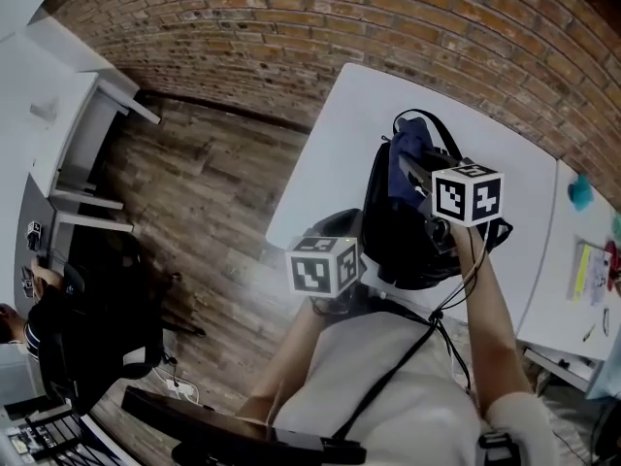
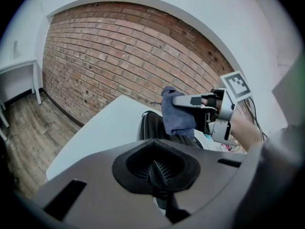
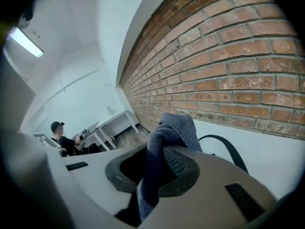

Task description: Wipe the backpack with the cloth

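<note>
Checked the right gripper [image 3: 159, 162] first: clenched on the blue cloth [image 3: 174, 128], a thick fold bulging up above the jaws and the rest trailing down between them. Checked the left gripper [image 2: 157, 170] next: jaws closed together, nothing between them, carried low at the near end of the work. Located the black backpack [image 1: 396, 229] on the white table [image 1: 325, 134], close to the table's near edge and directly in front of the person [image 1: 388, 386]. Judged its long axis to run away from the person toward the brick wall [image 1: 291, 27], with the handle loop [image 1: 419, 119] at the far end. Placed the cloth-bearing tool over the far, upper part of the pack in the head view, reaching in from the right side. Confirmed from the left gripper view, with the cloth hanging just above the dark body of the pack. Unable to confirm contact between cloth and pack from any view. Placed the empty left tool beside the near, lower end, closer to the person's body. Assessed the pack as lying below the cloth and extending back toward the person. Likely to need a lowering onto the surface, then a draw back along that axis. Rated the left tool as the nearer one for steadying the base.
</note>
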Available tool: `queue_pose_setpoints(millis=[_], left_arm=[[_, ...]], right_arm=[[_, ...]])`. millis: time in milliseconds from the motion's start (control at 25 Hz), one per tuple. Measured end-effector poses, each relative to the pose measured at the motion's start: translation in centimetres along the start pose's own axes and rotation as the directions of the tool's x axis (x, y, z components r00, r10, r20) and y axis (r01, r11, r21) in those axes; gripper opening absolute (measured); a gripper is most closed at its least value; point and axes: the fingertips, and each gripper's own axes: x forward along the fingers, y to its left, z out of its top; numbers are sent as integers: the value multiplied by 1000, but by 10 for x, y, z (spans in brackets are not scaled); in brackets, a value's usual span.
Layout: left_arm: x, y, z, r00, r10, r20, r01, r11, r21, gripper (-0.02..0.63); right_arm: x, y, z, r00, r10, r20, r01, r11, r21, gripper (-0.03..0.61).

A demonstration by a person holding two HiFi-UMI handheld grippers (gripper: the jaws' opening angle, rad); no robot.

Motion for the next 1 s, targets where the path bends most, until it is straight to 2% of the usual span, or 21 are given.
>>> queue_pose_setpoints(millis=[280,520,680,1000], left_arm=[[5,6,6,1000,9,-3,-9,1000,2,3],[3,11,6,1000,-2,-11,2,1000,-8,3],[3,15,5,1000,-2,-15,1,1000,-17,3],[1,19,3,1000,6,-14,-7,1000,-16,3]], right_arm=[[45,-32,-4,985,-109,-130,108,994,-18,47],[63,-52,-22,951,-213,-225,202,977,-68,46],[64,-52,-32,943,-225,-247,212,974,-78,46],[55,-34,-44,941,-206,-269,176,976,-129,46]])
